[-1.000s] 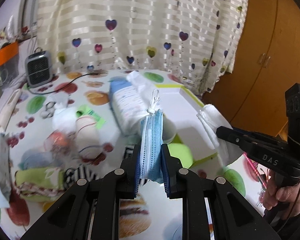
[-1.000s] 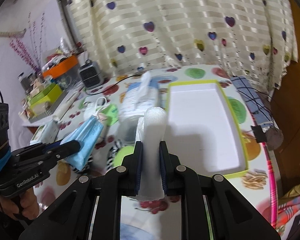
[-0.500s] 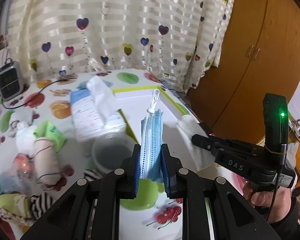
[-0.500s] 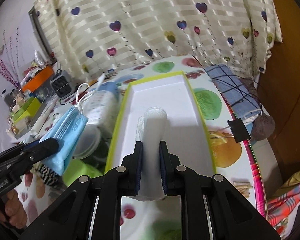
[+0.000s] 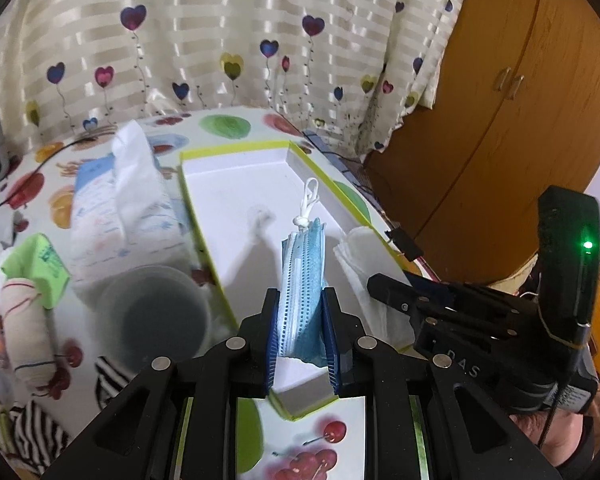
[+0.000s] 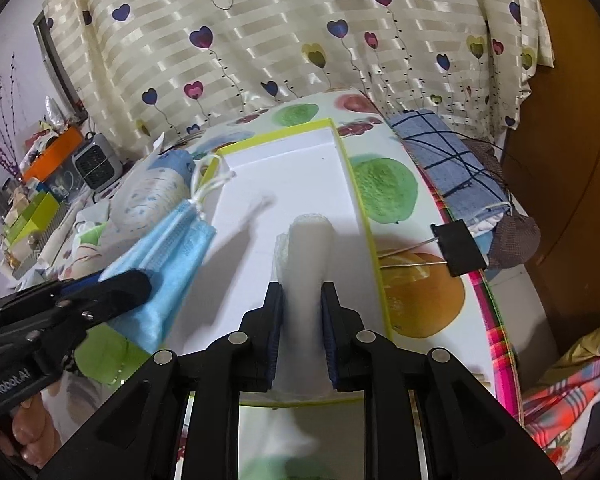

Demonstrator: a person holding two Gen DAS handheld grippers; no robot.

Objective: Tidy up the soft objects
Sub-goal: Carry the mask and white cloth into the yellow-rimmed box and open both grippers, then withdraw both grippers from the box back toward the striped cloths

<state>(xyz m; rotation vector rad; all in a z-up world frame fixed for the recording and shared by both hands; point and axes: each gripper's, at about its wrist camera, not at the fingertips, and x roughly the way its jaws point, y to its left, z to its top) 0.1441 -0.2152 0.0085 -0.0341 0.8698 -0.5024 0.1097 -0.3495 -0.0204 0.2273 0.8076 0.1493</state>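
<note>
Fingers of the right gripper (image 6: 302, 332) are opening around a white gauze roll (image 6: 306, 264) now over the white tray's (image 5: 240, 184) near end, readying its release, while the left gripper (image 5: 300, 336) is clenching folded blue face masks (image 5: 304, 276) alongside.

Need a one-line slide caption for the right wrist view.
Right tongs opening around a white gauze roll over the green-rimmed tray; left tongs hold a blue mask.

One mask (image 5: 302, 276), one tray (image 5: 236, 152), two hand-held grippers (image 5: 300, 336).
</note>
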